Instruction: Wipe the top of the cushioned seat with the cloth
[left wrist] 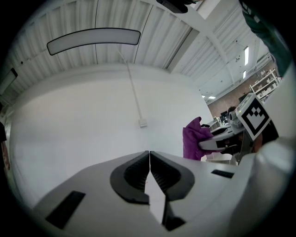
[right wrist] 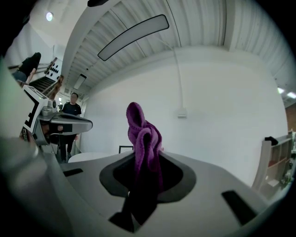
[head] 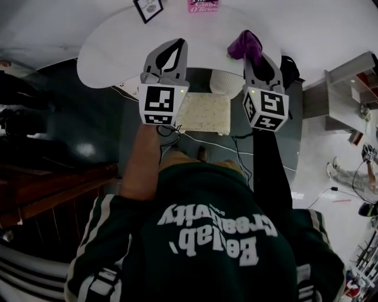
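Note:
The cushioned seat (head: pixel 204 113) has a cream, speckled top and sits low down on the floor, between my two raised grippers in the head view. My right gripper (head: pixel 253 52) is shut on a purple cloth (head: pixel 247 44), which bunches up above the fingertips. In the right gripper view the cloth (right wrist: pixel 143 136) fills the gap between the jaws of the right gripper (right wrist: pixel 145 155) and hangs down inside them. My left gripper (head: pixel 176 48) is held up beside it, shut and holding nothing. The left gripper view shows the left gripper (left wrist: pixel 149 153) with jaws pressed together, the cloth (left wrist: pixel 193 141) off to its right. Both grippers face a white wall.
A white round table (head: pixel 112 47) stands beyond the seat with a framed sign (head: pixel 148 8) and a pink card (head: pixel 203 5). A white ribbed tub (head: pixel 226 82) sits by the seat. Cables (head: pixel 248 154) trail on the floor. Shelves (head: pixel 348 88) stand right; a wooden railing (head: pixel 53 189) runs left.

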A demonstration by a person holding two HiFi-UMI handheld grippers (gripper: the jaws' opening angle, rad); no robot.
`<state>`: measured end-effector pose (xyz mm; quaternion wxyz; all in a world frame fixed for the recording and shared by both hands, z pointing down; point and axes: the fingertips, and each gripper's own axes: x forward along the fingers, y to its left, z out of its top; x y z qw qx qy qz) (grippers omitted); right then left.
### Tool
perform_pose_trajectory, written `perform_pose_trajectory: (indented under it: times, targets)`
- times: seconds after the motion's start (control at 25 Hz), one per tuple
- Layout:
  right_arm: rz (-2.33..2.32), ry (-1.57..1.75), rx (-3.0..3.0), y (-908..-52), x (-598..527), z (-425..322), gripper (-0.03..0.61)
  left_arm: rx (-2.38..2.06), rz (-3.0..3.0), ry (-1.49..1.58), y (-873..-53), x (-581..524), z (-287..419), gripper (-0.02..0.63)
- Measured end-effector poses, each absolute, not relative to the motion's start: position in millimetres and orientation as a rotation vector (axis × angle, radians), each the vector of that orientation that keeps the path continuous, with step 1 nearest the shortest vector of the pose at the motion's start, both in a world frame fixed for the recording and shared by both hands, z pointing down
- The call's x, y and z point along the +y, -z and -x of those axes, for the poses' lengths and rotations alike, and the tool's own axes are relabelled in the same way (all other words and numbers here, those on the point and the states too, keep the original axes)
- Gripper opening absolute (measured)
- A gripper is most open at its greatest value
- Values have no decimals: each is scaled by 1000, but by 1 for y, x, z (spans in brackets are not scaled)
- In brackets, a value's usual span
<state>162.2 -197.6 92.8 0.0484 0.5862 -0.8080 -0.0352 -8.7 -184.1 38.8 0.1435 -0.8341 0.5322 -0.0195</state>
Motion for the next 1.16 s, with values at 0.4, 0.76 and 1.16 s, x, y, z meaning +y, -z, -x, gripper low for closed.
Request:
perform_pose_trajectory:
  times: [0.4,0.76,1.16]
  targets:
    - [-1766,148,-2432,-95,-203,-159,98,1520,2410,51,-37,-191,5,17]
    - [-1773,140,-2439,-93,-206,-161,98,1514,2406,56,-34,-195,2,17]
    - [-1781,114,-2435,-98,-212,-169,98,1508,2415,63,-38,-201,-7,17]
